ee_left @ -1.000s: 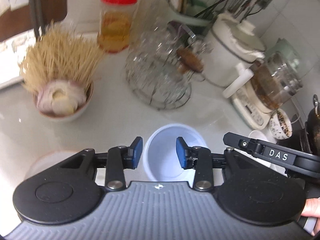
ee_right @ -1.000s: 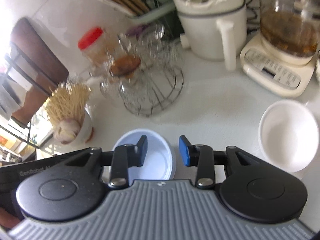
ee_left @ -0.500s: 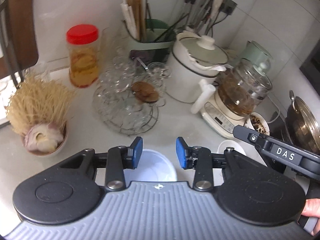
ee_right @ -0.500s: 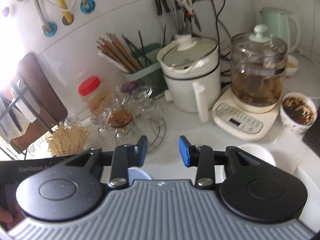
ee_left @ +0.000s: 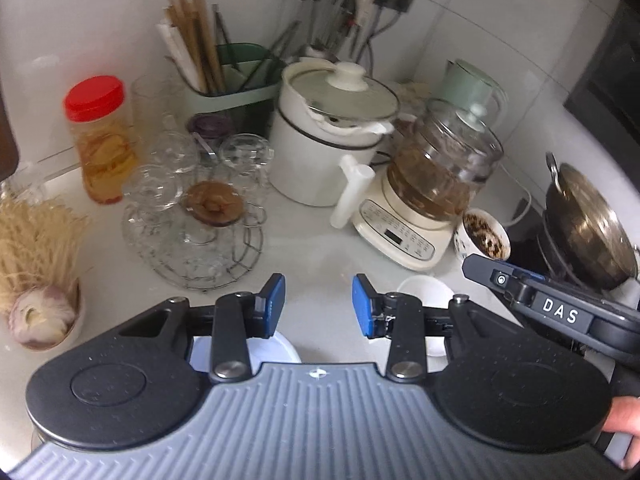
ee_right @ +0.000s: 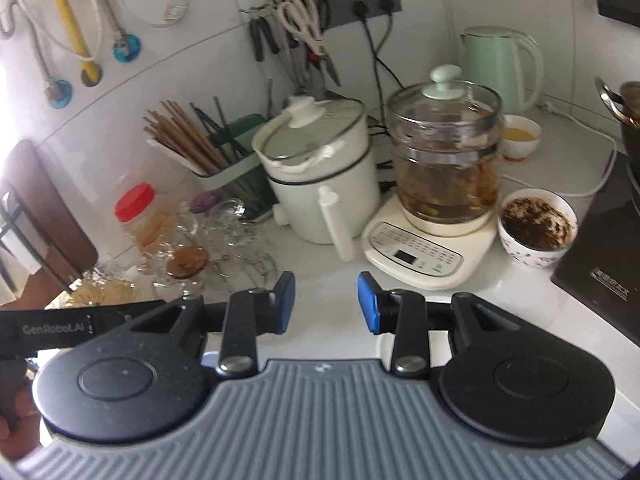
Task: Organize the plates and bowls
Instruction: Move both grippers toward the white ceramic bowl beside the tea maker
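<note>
A pale blue bowl (ee_left: 280, 350) stands on the white counter, mostly hidden under my left gripper's left finger. A white bowl (ee_left: 424, 288) sits to its right, behind the right finger. My left gripper (ee_left: 319, 306) hangs above the counter between them, open, with nothing between its blue pads. In the right wrist view my right gripper (ee_right: 327, 302) is also open and empty, and only a sliver of the blue bowl (ee_right: 210, 358) shows under its left finger. The right gripper's body (ee_left: 560, 316) shows at the right of the left wrist view.
At the back stand a wire rack of glass cups (ee_left: 200, 216), a white pot (ee_left: 328, 140), a glass kettle on its base (ee_left: 436, 176), a red-lidded jar (ee_left: 100, 140) and a chopstick holder (ee_left: 224, 76). A noodle-and-garlic bowl (ee_left: 44, 312) sits left; a cup of dark grounds (ee_right: 536, 224) and a wok (ee_left: 588, 224) right.
Both grippers have risen and tilted up from the bowls. The blue and white bowls have slid down under the fingers, and the back wall and appliances have come into view. The jaws have kept their gap.
</note>
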Motion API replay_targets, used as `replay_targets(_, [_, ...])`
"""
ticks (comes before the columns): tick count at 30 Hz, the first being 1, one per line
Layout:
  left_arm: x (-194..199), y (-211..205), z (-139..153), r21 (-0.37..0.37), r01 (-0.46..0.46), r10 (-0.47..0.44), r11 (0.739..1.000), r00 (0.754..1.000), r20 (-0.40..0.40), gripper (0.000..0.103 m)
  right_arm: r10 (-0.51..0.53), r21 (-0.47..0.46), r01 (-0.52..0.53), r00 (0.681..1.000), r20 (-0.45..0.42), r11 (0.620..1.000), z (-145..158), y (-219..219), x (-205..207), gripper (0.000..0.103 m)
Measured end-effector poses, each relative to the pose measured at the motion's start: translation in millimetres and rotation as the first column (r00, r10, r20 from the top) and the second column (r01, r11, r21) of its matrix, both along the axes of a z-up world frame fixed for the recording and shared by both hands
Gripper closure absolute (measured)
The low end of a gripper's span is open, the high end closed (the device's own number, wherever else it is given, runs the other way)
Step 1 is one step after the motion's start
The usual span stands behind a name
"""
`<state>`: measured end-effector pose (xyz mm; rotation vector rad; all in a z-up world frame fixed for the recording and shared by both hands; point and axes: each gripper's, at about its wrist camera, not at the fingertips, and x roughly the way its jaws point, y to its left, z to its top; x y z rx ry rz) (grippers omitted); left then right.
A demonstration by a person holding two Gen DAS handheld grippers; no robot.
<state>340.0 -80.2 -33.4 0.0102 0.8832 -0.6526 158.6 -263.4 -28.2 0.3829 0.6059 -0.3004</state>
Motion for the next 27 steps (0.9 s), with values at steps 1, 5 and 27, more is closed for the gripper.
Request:
replay_targets(1, [-1, -5, -1, 0.006, 0.01, -0.01, 1.0, 1.0, 0.002, 0.06, -0.005, -0.001, 0.005, 1.0, -0.006, 1.0, -1, -2, -2, 0.065])
replay_targets(5, [-2, -19, -6, -0.005, 0.037, -0.037, 0.999, 0.999, -0.012, 0.059, -0.036, -0.006, 0.035, 0.999, -0.015, 0.999, -5, -13, -8, 0.065])
replay_targets(27, [0, -113, -68, 0.039, 0.155, -0.149, 0.987, 0.982, -0.119, 0.048, -0.181, 0.076, 0.197, 0.967, -0.177, 0.978, -63, -86, -40, 0.065])
